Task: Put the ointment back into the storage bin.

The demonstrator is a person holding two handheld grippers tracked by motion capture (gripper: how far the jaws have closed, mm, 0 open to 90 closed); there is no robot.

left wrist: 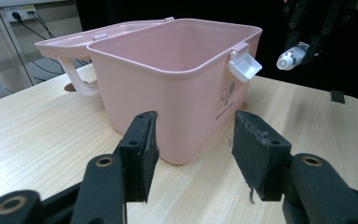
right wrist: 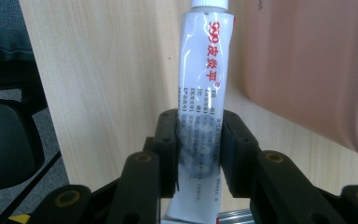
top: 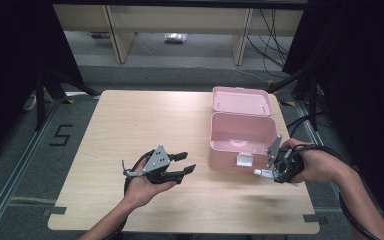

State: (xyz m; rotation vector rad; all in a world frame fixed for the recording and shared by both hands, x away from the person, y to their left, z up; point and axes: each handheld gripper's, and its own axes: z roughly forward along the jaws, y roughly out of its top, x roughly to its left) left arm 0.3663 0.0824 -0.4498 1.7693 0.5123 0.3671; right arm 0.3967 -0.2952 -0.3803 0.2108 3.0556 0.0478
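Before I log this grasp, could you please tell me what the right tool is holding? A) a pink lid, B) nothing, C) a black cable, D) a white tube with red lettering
D: in the right gripper view, the right tool is shut on the white tube, beside the open pink box.

Box stands on the bench, right of centre, toward the far edge. Its lid is swung open and lies behind it, handle at the back. Latch hangs on the near wall. Right gripper sits just off the box's near right corner, above the bench, with the tube between its fingers. Left gripper is left of the box, well apart, pointing toward it.
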